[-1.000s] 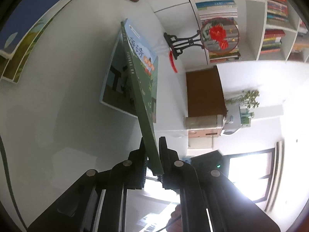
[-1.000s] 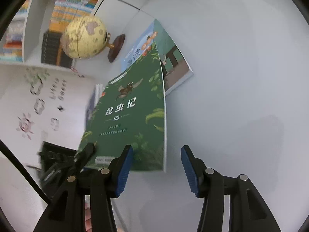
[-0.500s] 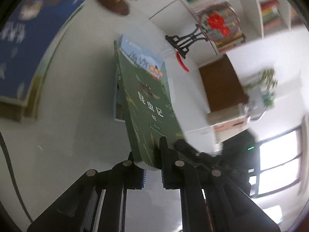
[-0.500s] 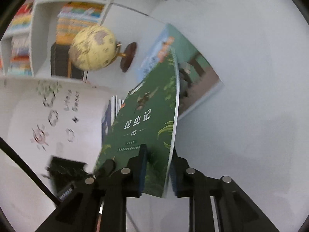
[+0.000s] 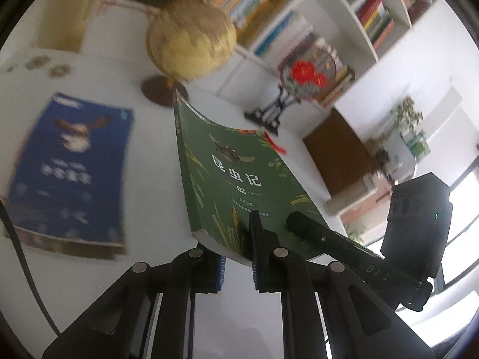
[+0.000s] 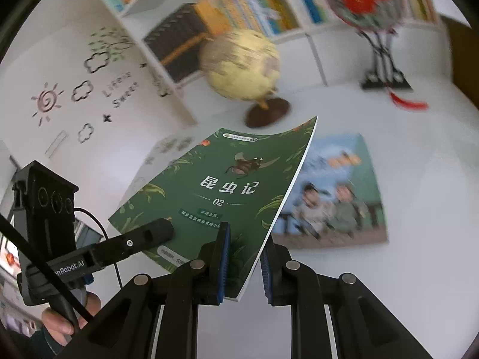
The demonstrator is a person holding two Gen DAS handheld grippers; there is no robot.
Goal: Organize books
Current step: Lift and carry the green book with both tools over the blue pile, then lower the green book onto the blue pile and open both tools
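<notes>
Both tongs, left (image 5: 238, 251) and right (image 6: 244, 257), grip the green book's (image 6: 227, 191) near edge; its length points toward the globe (image 6: 239, 62).

A green paperback (image 6: 227, 197) with an insect on its cover is held tilted above the white table. A blue book (image 5: 69, 173) and a picture book (image 6: 335, 194) lie flat below.

Bare white table (image 6: 419, 179) open on the right, globe (image 6: 239, 65) and fan stand (image 6: 383, 74) blocking the back edge, blue book (image 5: 69, 173) lying left, picture book (image 6: 332, 191) flat mid-table
</notes>
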